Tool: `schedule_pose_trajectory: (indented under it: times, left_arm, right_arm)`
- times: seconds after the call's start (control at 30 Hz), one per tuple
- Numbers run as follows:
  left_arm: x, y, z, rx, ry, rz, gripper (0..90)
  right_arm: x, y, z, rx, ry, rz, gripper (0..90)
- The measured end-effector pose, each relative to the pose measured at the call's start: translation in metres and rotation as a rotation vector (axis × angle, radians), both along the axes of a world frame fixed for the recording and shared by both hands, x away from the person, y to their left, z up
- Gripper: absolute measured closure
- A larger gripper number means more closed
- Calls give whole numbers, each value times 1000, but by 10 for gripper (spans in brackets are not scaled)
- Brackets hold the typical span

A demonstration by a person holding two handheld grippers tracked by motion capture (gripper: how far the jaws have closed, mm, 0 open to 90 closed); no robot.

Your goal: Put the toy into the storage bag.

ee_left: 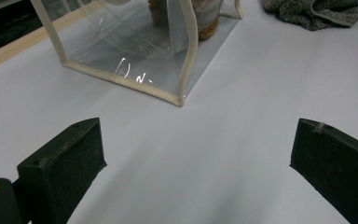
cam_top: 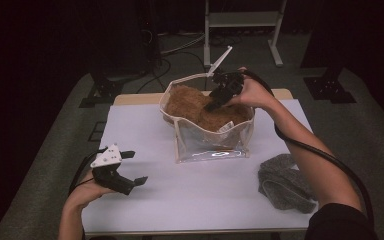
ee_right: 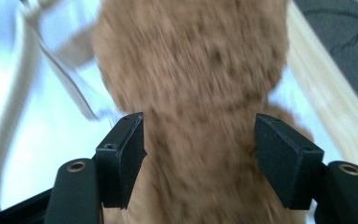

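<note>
Brown fuzzy garment [cam_top: 200,107] — bunched, filling open top of clear bag [cam_top: 212,142].

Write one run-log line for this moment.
right hand-held gripper: open over brown fleece in clear bag | left hand-held gripper: open, above table | grey cloth: beside bag

A dim lab: white-topped table [cam_top: 145,200], floor cables [cam_top: 180,47], metal stand [cam_top: 242,20] behind
</note>
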State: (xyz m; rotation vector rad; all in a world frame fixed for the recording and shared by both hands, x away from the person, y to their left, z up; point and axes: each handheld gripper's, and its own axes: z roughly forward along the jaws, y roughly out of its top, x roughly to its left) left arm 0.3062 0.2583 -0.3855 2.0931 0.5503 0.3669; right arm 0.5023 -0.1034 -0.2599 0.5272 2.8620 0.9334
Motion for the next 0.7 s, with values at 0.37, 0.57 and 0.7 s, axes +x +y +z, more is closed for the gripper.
schedule_pose_trajectory:
  times: [0.37,0.57,0.7]
  left_arm:
    - [-1,3,3,-10,-14,0,20]
    - [-1,4,3,-11,-12,-3,20]
    - [-1,4,3,-16,-10,0,20]
  right_arm:
    - [3,49,12,96,-47,61,315]
    - [6,60,8,103,-71,69,424]
    - [10,58,0,64,-61,44,573]
